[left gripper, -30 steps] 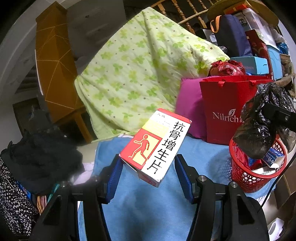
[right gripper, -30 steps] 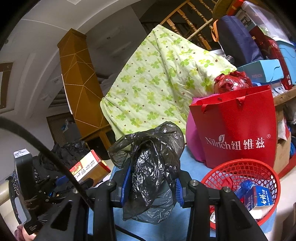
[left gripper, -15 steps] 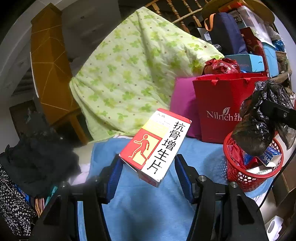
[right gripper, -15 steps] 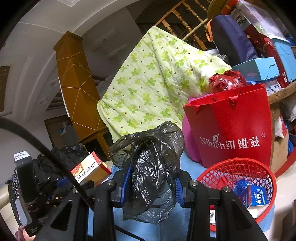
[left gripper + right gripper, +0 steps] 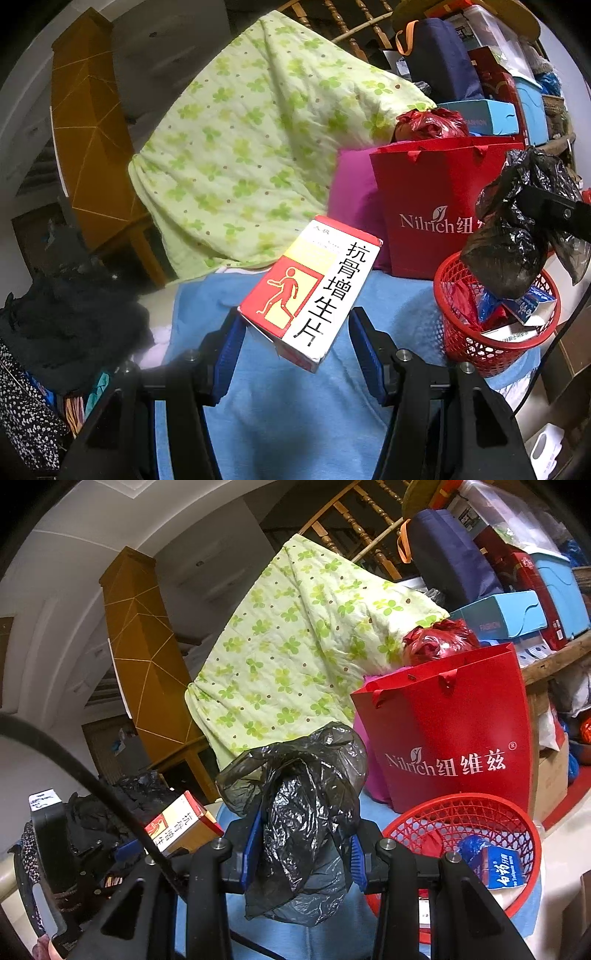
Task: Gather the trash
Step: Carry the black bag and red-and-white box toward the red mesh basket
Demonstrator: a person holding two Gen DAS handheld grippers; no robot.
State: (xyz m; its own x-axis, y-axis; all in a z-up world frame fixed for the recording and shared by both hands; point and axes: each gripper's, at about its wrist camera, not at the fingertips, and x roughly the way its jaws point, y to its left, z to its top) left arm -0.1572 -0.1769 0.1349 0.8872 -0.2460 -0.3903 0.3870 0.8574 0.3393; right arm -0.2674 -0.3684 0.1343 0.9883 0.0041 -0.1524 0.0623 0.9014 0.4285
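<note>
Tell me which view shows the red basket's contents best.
Right wrist view: it looks down into the red basket, showing a blue-and-white carton unobstructed. In the left wrist view the black bag hangs before the opening, hiding much.

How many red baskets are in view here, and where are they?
1. The red basket stands on the blue cloth, in front of the red paper bag, to the right of both tongs. More could be hidden behind the clutter.

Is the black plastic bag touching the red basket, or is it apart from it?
Cannot tell. In the left wrist view the black plastic bag hangs over the red basket, its bottom overlapping the trash inside. The right wrist view shows the bag beside the basket.
</note>
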